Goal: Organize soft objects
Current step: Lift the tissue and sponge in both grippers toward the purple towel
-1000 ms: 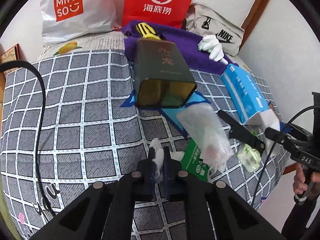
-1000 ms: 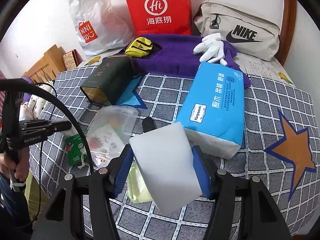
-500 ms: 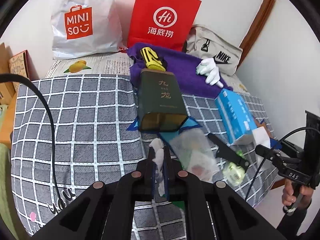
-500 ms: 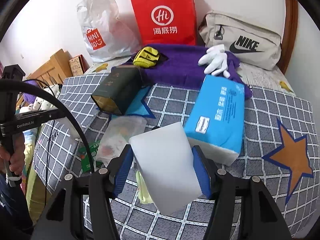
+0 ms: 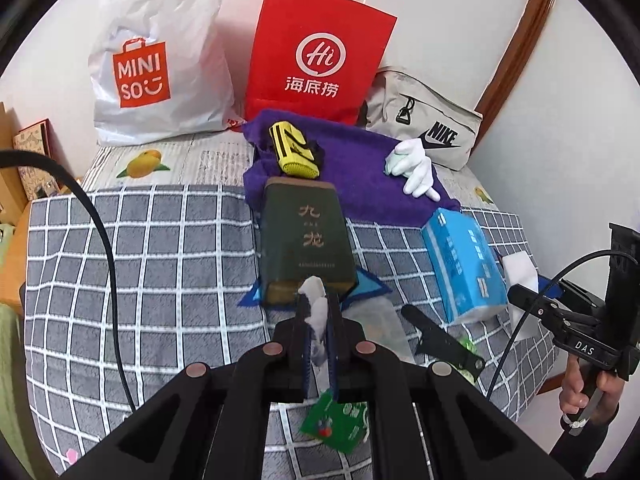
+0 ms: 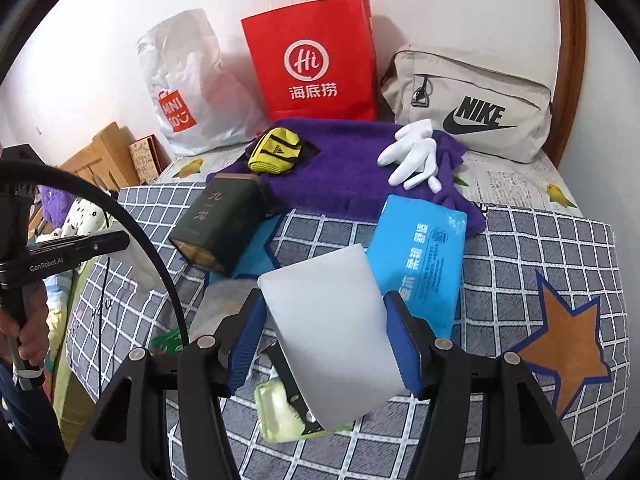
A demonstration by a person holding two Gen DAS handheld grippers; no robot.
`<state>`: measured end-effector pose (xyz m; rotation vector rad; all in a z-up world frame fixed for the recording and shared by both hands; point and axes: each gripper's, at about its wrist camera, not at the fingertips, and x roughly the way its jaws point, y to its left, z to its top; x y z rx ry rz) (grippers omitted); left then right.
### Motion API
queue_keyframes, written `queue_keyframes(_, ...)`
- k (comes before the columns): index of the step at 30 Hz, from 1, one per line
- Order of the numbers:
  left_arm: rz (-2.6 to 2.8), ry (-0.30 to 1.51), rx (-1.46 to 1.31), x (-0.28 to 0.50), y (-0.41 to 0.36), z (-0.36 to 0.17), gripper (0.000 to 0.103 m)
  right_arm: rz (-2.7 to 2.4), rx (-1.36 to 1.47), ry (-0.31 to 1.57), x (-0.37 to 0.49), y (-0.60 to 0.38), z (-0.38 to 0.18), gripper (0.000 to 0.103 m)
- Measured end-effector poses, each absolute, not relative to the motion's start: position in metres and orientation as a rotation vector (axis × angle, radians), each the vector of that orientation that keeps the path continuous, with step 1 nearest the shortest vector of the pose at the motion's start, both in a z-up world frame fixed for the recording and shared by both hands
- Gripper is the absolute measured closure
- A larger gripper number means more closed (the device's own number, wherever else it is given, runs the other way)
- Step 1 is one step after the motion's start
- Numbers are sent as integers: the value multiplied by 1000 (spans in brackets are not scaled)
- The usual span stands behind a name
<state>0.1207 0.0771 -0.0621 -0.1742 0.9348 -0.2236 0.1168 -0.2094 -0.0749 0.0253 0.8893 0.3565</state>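
Change: both grippers have risen off the bed since a second ago, each keeping its load, so the checked bedspread [image 5: 160, 248] now looks farther below.
Left gripper [image 5: 318, 312]: pressed together on a crumpled white tissue [image 5: 316, 300], held clear above the bedspread.
Below it: a green packet [image 5: 340, 424] and a clear plastic bag [image 5: 380, 324] lie on the bedspread.
Centre: a dark green tin [image 5: 304, 240] lies on its side, its far end against the purple towel [image 6: 344, 168].
On the towel: a yellow pouch [image 6: 276, 154] to the left, a white glove [image 6: 416, 156] to the right.
Right of centre: a blue tissue pack [image 6: 424, 256] rests just beside the towel.
Right gripper [image 6: 326, 332]: pinching a white sheet-like piece [image 6: 332, 320] between its blue pads, above a pale green packet [image 6: 280, 412].
Back wall: white Miniso bag [image 5: 156, 68], red paper bag [image 5: 316, 56], beige Nike bag [image 6: 472, 100].
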Motion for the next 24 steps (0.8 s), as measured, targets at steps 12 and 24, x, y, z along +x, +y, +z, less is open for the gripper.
queue_keyframes(12, -218, 919, -154, 158, 74, -47, 96, 361, 21, 855, 156, -214, -64, 44)
queue_keyframes(24, -195, 915, -162, 205, 80, -40, 96, 340, 1, 835, 220, -214, -54, 44)
